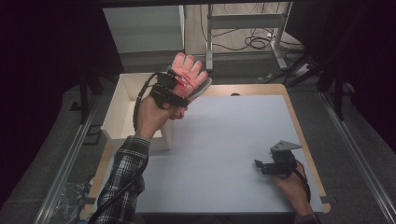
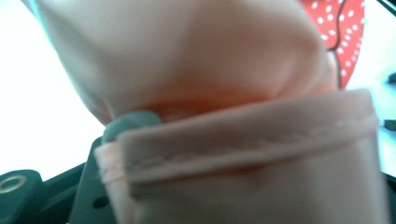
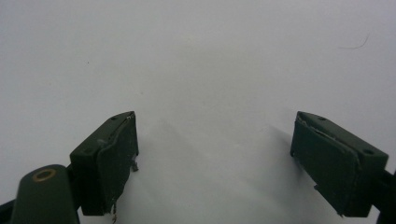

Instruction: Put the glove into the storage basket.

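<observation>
1. Pale grey sheeting (image 1: 224, 154) is spread over the wooden table (image 1: 299, 126), and a strip of bare wood is left along the far and right edges.
2. A pink glove (image 1: 189, 72), fingers spread upward, is held clamped in the left gripper (image 1: 175, 91), which is raised above the table's far left corner.
3. In the left gripper view, the glove's stitched cuff (image 2: 247, 144) is seen pressed against the jaws, and a patch of red fabric with white dots (image 2: 343, 28) is visible at the upper right.
4. A white open box (image 1: 119, 109) is stood at the left edge of the table, just below and behind the raised glove.
5. The right gripper (image 1: 264, 165) is rested low on the sheeting near the right front corner, well apart from the glove; its jaws are spread wide and nothing is held between them, as the right gripper view confirms.
6. A checked sleeve (image 1: 123, 179) is worn on the left forearm.
7. Beyond the table, grey floor, the legs of a light metal frame (image 1: 210, 42) and loose dark cables (image 1: 259, 42) are seen.
8. Dark curtains (image 1: 42, 70) are hung at both sides of the room.
</observation>
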`<act>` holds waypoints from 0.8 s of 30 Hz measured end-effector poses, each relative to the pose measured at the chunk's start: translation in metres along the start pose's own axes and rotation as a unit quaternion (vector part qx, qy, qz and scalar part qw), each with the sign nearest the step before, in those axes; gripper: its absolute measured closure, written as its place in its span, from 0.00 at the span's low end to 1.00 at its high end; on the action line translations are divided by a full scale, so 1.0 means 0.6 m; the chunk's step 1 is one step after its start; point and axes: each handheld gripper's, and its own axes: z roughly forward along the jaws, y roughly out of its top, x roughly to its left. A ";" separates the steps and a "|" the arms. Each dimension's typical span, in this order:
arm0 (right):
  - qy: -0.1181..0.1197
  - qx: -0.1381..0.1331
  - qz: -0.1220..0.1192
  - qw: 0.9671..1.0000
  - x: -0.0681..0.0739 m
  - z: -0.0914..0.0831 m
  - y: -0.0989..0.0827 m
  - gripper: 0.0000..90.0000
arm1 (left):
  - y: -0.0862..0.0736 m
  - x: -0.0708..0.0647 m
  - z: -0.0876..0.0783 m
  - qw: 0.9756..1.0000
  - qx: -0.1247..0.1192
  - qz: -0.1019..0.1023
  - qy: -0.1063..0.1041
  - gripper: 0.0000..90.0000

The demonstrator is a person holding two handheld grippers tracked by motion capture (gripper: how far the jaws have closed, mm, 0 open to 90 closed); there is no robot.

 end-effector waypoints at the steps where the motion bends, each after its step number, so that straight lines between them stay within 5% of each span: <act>1: 0.000 0.000 0.000 1.000 0.000 0.000 0.000 0.17 | -0.001 0.005 -0.003 1.000 0.000 -0.003 0.003 0.51; 15: -0.001 -0.001 -0.001 1.000 0.000 0.000 0.000 0.17 | -0.041 0.097 -0.039 0.995 -0.018 -0.076 0.057 0.50; 24: -0.001 0.000 -0.001 1.000 0.000 0.000 0.000 0.17 | -0.075 0.141 -0.020 0.990 -0.019 -0.113 0.083 0.50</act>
